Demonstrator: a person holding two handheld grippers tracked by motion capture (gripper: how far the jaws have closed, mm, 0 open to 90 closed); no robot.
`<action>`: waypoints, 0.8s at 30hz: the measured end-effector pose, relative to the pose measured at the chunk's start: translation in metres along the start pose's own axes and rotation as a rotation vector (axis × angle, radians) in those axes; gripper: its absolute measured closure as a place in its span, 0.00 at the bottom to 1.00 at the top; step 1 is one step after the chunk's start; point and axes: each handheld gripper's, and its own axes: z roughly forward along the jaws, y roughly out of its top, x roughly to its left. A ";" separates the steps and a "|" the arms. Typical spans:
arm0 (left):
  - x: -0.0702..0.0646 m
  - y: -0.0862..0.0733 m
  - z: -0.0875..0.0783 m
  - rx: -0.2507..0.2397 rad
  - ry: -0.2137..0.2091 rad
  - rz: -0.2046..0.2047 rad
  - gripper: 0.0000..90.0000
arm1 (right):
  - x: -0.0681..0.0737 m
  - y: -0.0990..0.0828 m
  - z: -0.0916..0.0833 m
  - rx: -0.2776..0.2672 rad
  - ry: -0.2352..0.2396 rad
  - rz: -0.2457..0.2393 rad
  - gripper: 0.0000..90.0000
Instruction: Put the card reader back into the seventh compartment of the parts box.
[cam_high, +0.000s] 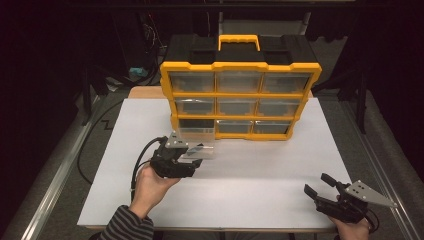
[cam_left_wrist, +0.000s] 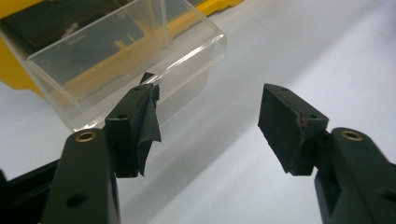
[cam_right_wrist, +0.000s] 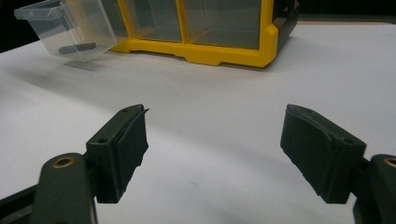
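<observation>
Black jaws of the left gripper (cam_left_wrist: 205, 121) stand apart just short of the clear drawer (cam_left_wrist: 126, 60), pulled partway out of the yellow organizer's (cam_high: 240, 100) bottom-left slot, seemingly for access, while the right gripper (cam_high: 325, 192), likewise parted, waits well clear.

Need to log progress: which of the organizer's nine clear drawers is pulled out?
The bottom-left drawer: it juts out from the yellow organizer in front of the open left gripper; the other eight sit flush.

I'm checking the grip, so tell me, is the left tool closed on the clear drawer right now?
No, the left tool stands open, its jaws spread wide apart with the clear drawer lying just beyond them, pulled out of the yellow organizer.
</observation>
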 end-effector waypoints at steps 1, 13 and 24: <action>0.000 0.000 0.000 0.000 0.000 0.000 0.42 | 0.000 0.000 0.000 0.000 0.000 0.000 0.26; 0.004 -0.024 -0.004 -0.019 -0.003 -0.028 0.42 | 0.000 0.000 0.000 0.000 0.000 -0.004 0.26; 0.008 -0.044 -0.006 -0.048 0.007 -0.053 0.40 | 0.000 0.000 0.000 0.004 -0.002 -0.001 0.26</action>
